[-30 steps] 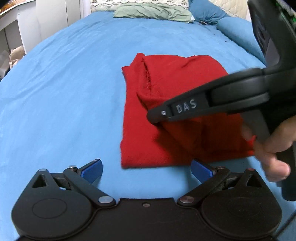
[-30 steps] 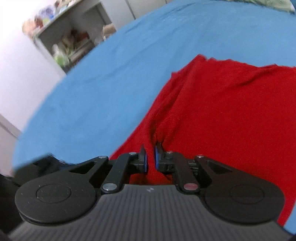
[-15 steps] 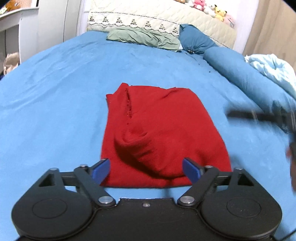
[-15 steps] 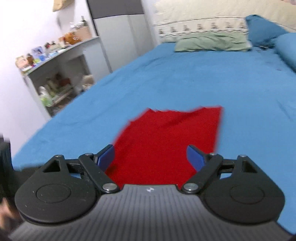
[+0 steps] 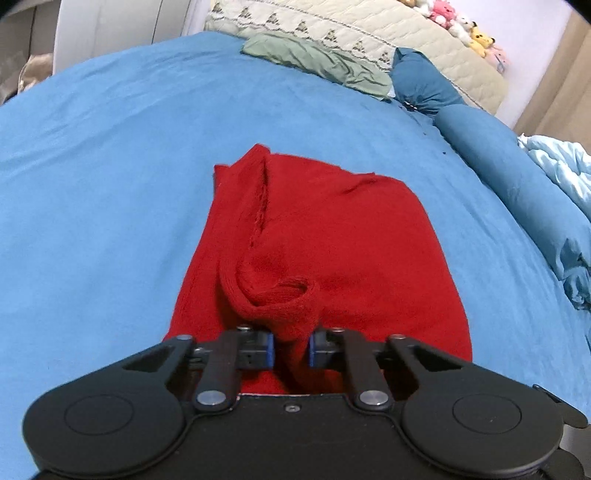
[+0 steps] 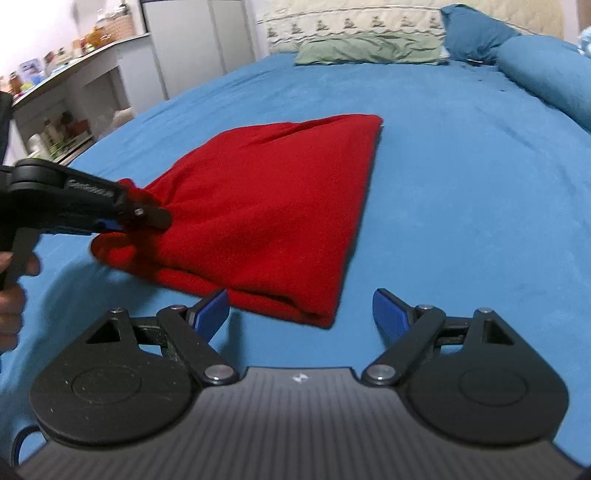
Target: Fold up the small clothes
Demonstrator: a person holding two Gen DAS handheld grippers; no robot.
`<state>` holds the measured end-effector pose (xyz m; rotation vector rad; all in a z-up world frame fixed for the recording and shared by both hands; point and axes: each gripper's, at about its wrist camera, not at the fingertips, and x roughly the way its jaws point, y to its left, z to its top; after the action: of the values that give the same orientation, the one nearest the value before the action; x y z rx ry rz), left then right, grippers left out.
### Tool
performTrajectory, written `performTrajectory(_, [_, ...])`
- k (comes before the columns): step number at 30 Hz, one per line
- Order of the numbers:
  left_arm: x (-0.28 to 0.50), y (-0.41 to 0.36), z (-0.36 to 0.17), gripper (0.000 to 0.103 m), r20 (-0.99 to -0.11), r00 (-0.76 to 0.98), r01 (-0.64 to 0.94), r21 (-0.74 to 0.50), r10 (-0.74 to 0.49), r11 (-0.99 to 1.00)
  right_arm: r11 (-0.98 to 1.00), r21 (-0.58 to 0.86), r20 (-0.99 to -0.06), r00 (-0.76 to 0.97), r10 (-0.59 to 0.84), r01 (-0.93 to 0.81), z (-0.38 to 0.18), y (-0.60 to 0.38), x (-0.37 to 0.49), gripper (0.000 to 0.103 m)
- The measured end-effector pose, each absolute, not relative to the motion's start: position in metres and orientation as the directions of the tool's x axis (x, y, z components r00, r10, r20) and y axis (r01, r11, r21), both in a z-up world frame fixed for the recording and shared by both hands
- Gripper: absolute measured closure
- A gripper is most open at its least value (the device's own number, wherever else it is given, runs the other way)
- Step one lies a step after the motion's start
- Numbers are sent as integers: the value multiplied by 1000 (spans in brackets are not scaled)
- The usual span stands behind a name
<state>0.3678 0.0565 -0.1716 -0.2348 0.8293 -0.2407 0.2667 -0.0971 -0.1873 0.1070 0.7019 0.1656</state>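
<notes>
The red garment (image 5: pixel 332 240) lies partly folded on the blue bedsheet (image 5: pixel 92 184), its near edge bunched and pinched in the left gripper (image 5: pixel 291 349), probably for another fold, while the right gripper (image 6: pixel 301 310) hovers spread wide by the near corner.

garment (image 5: pixel 332 236): plain red knit | bed sheet (image 5: pixel 110 177): solid bright blue | pillow (image 5: pixel 317 62): sage green | bolster (image 5: pixel 517 177): teal blue | headboard cover (image 5: pixel 369 33): cream, quilted, small tree motifs | left gripper (image 5: pixel 290 349) and right gripper (image 6: pixel 300 314): black, blue pads
</notes>
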Motion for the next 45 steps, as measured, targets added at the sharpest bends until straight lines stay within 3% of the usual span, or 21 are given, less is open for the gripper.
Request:
performTrajectory(14, [369, 59, -138, 92, -606, 728, 133, -335, -321, 933, 995, 65, -624, 774, 104, -81, -203, -87, 276, 5])
performTrajectory(17, [365, 66, -129, 94, -571, 757, 142, -330, -317, 933, 999, 34, -601, 799, 30, -12, -198, -91, 276, 19])
performTrajectory(20, [346, 87, -136, 95, -544, 788, 112, -332, -288, 936, 998, 53, -589, 808, 21, 13, -189, -102, 271, 22])
performTrajectory(25, [335, 103, -202, 94, -635, 730, 32, -336, -251, 941, 998, 10, -622, 782, 51, -57, -205, -102, 267, 29])
performTrajectory(30, [327, 101, -198, 88, -626, 747, 20, -317, -225, 948, 997, 6, -638, 767, 67, -81, -203, -106, 272, 29])
performTrajectory(33, [322, 103, -193, 77, -642, 745, 18, -254, -183, 967, 994, 32, -651, 752, 100, -105, -199, -112, 274, 25])
performTrajectory(35, [317, 105, -192, 45, -659, 744, -19, -187, -111, 982, 991, 61, -667, 733, 132, -123, -196, -118, 275, 22])
performTrajectory(41, [308, 122, -181, 39, -665, 743, -44, -156, -72, 987, 978, 145, -677, 706, 208, -149, -177, -137, 266, 5])
performTrajectory(42, [309, 124, -173, 35, -654, 750, -30, -175, -93, 984, 975, 165, -671, 707, 222, -149, -171, -141, 266, 3])
performTrajectory(44, [315, 127, -156, 11, -632, 764, -6, -210, -131, 978, 970, 192, -659, 712, 241, -150, -156, -147, 268, 2])
performTrajectory(45, [319, 128, -145, 7, -613, 777, 8, -222, -146, 975, 966, 205, -654, 713, 253, -155, -148, -149, 272, 2])
